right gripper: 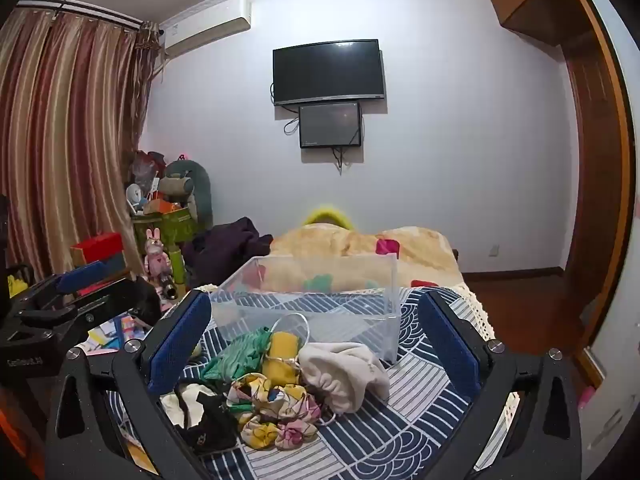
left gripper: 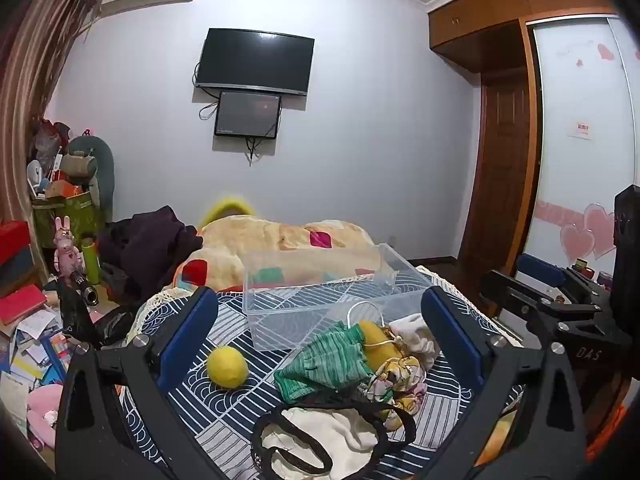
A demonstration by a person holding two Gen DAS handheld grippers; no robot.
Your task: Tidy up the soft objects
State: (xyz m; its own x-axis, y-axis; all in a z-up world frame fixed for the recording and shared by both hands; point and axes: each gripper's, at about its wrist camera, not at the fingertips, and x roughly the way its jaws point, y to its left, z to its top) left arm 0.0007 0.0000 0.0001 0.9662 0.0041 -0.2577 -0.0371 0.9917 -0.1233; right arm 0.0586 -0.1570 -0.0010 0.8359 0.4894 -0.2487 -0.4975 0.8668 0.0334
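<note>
A pile of soft things lies on the blue patterned bed cover (left gripper: 224,420): a green striped cloth (left gripper: 324,364), a yellow sponge-like piece (left gripper: 380,344), a floral scrunchie (left gripper: 400,380), a cream cloth with a black strap (left gripper: 320,440) and a yellow ball (left gripper: 227,367) to the left. Behind them stands a clear plastic box (left gripper: 320,296). My left gripper (left gripper: 320,332) is open above the pile and holds nothing. In the right wrist view the green cloth (right gripper: 240,354), scrunchie (right gripper: 276,404), a white drawstring pouch (right gripper: 348,372) and the box (right gripper: 316,296) show. My right gripper (right gripper: 316,344) is open and empty.
A folded cream blanket (left gripper: 280,248) and dark clothes (left gripper: 148,248) lie behind the box. Cluttered books and toys (left gripper: 36,320) fill the floor at left. A wardrobe (left gripper: 500,160) stands at right, a TV (left gripper: 256,60) on the far wall.
</note>
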